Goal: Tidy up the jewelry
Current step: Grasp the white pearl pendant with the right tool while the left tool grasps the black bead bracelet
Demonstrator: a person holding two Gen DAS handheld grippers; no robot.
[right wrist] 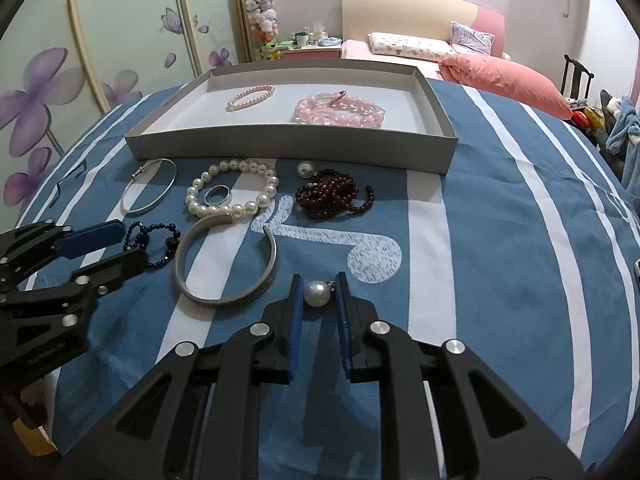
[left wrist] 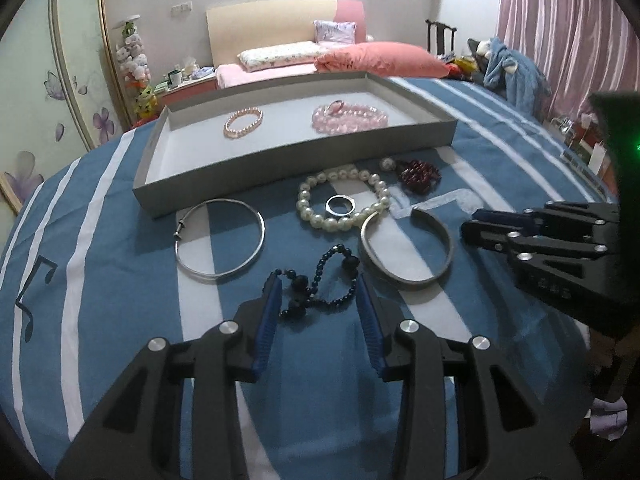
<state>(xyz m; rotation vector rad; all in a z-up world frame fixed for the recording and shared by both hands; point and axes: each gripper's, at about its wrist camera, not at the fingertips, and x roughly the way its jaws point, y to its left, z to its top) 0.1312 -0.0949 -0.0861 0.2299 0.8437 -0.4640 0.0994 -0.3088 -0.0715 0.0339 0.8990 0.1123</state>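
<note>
A grey tray [left wrist: 280, 168] [right wrist: 288, 146] holds a peach bead bracelet [left wrist: 243, 122] and pink bead strands [left wrist: 350, 118]. On the blue striped cloth lie a thin silver bangle [left wrist: 220, 240], a pearl bracelet [left wrist: 344, 196] around a silver ring [left wrist: 340, 205], dark red beads [left wrist: 418, 174], a silver cuff [left wrist: 406, 248] and a dark blue bead bracelet [left wrist: 320, 280]. My left gripper [left wrist: 318, 284] is open around the dark blue beads. My right gripper [right wrist: 318, 282] is open, its pads either side of a single pearl earring [right wrist: 317, 294] without touching it.
A second single pearl [right wrist: 305, 169] lies by the tray's front wall. The table's edge curves round at left and right. A bed with pink bedding [left wrist: 380, 60] stands behind, curtains [left wrist: 560, 32] at right, wardrobe doors [right wrist: 80, 60] at left.
</note>
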